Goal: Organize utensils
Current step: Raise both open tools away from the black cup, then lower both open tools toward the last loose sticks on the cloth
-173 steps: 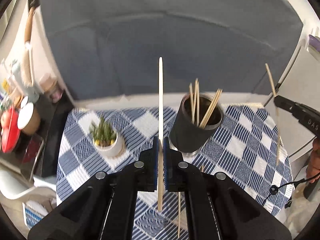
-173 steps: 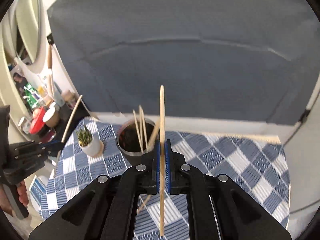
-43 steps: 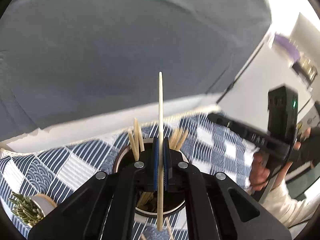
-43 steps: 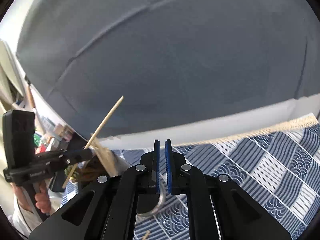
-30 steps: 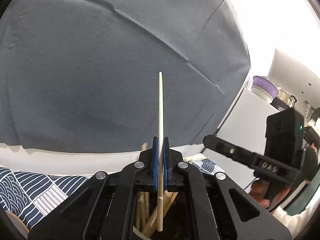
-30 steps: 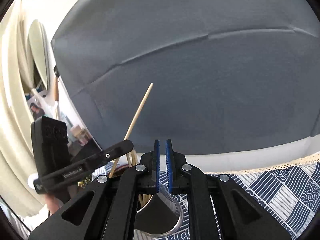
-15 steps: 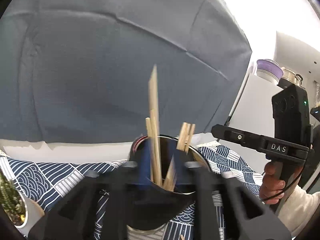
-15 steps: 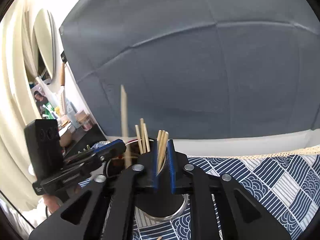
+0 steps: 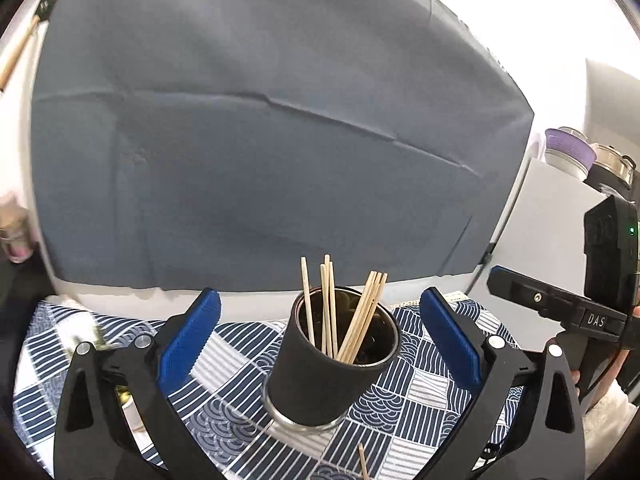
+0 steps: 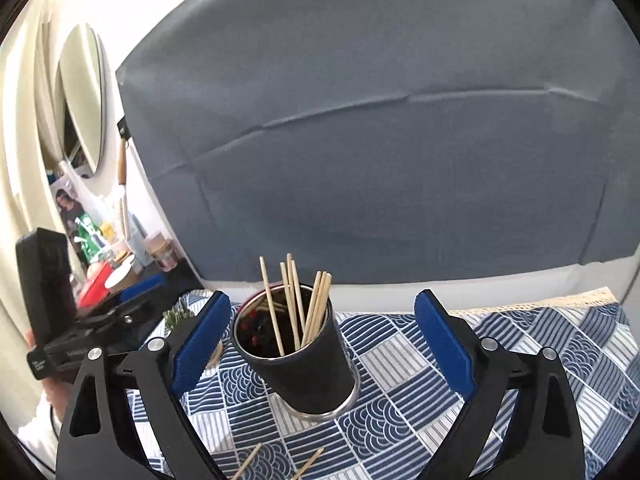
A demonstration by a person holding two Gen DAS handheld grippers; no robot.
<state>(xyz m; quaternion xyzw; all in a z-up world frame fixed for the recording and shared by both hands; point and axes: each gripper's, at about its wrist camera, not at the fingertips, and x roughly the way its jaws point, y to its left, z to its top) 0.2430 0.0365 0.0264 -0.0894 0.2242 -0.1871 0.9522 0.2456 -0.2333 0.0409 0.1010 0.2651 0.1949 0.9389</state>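
The lower ends of the chopsticks [image 9: 352,320] sink out of sight inside the dark cup [image 9: 320,384]. A loose stick on the tabletop [image 9: 424,392] is cut off by the bottom edge in the left wrist view, as are two more [image 10: 308,464] in the right. The small potted plant [image 10: 176,316] hides behind the left claw [image 10: 136,296], and in the left view it is only a blur, perhaps green leaves. The shelf clutter [image 10: 104,248] is too small to tell apart.

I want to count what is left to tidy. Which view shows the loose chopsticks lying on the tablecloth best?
The right wrist view: two loose chopsticks lie on the tablecloth in front of the cup, cut off by the bottom edge. The left wrist view shows only one tip at its bottom edge.
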